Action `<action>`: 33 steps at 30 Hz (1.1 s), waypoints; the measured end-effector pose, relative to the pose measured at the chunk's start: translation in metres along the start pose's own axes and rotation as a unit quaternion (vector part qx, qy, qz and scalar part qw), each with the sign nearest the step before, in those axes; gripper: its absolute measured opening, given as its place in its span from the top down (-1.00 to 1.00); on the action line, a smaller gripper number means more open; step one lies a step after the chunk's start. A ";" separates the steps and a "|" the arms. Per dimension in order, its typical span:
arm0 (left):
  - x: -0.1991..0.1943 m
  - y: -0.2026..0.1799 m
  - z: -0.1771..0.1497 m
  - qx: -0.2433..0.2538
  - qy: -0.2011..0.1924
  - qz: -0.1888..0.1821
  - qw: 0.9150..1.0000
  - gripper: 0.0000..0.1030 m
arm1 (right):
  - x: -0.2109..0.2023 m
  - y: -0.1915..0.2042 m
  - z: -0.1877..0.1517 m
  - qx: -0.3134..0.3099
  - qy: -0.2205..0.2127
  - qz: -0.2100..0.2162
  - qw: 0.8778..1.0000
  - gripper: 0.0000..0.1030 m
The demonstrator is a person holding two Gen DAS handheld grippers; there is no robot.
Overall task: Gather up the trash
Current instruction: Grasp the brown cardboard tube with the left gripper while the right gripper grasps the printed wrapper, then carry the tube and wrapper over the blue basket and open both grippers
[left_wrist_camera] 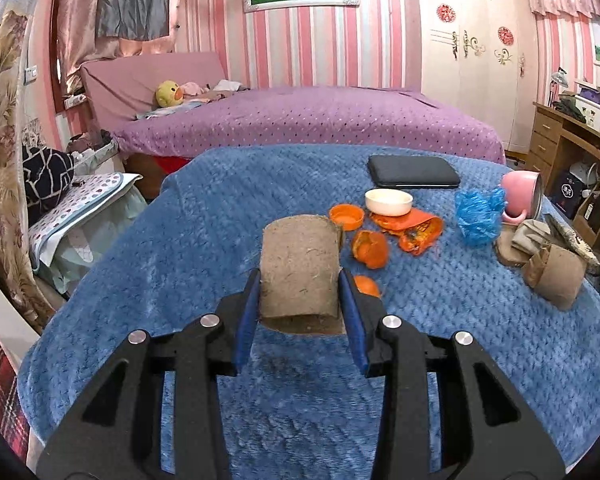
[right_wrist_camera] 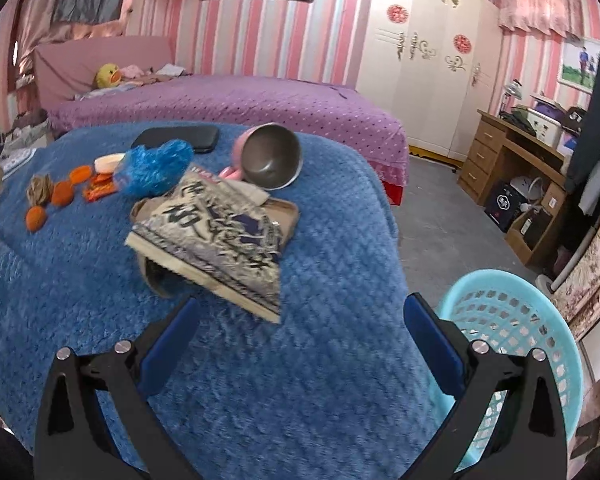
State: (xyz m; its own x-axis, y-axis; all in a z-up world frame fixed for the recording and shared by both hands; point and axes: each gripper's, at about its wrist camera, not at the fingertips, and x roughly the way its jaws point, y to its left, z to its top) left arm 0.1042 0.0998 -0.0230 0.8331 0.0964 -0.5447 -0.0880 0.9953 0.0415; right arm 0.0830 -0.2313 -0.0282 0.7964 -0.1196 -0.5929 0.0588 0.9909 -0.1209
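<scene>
Pink striped bedroom, purple bed (left_wrist_camera: 308,120) at the far side, and in front of it a surface under a fuzzy blue blanket (left_wrist_camera: 188,248) with junk all over it.

The left hand-held gripper (left_wrist_camera: 300,300) is clamped on a brown cardboard roll (left_wrist_camera: 300,268), pads pressed on both sides, the roll's long axis pointing away from the camera. It looks lifted a bit off the blanket. So that one's collected and just needs a bin.

The bin is the light blue basket (right_wrist_camera: 512,320), which sits off the right edge of the surface, right beside the right hand-held gripper (right_wrist_camera: 300,320). That's the relation that matters, I think: the basket is on the far right from the left gripper's point of view, so the roll has to travel across the whole surface to get there, over the peels (left_wrist_camera: 370,248) and the orange wrapper (left_wrist_camera: 416,232).

The right gripper stands wide open and empty. Just ahead of it lies a torn printed box (right_wrist_camera: 216,240), long axis running from far left to near right, its near corner sticking toward the gap between the jaws. The right hand is clearly the nearer one for that. A second roll (left_wrist_camera: 556,276) peeks out from under it.

Also on the blanket: a blue plastic bag (right_wrist_camera: 156,168), a tipped pink mug (right_wrist_camera: 268,156), a white dish (left_wrist_camera: 388,202), a black case (left_wrist_camera: 412,172).
</scene>
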 end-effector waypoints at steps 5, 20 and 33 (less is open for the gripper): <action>-0.002 -0.011 0.002 0.010 -0.003 -0.002 1.000 0.27 | 0.013 0.023 0.011 -0.031 -0.006 -0.001 1.000 -0.90; -0.016 -0.049 0.011 0.019 -0.035 -0.021 0.999 0.27 | 0.015 -0.014 0.027 -0.003 -0.015 0.084 0.996 0.75; -0.049 -0.164 0.015 0.059 -0.062 -0.087 0.993 0.27 | -0.020 -0.115 0.016 0.054 -0.042 0.050 0.996 0.84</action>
State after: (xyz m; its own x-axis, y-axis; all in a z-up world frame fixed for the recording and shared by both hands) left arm 0.0854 -0.0683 0.0093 0.8913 -0.0829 -0.4458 0.1211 0.9910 0.0579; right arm 0.0698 -0.3423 0.0098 0.8492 -0.0179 -0.5278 0.0366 0.9990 0.0249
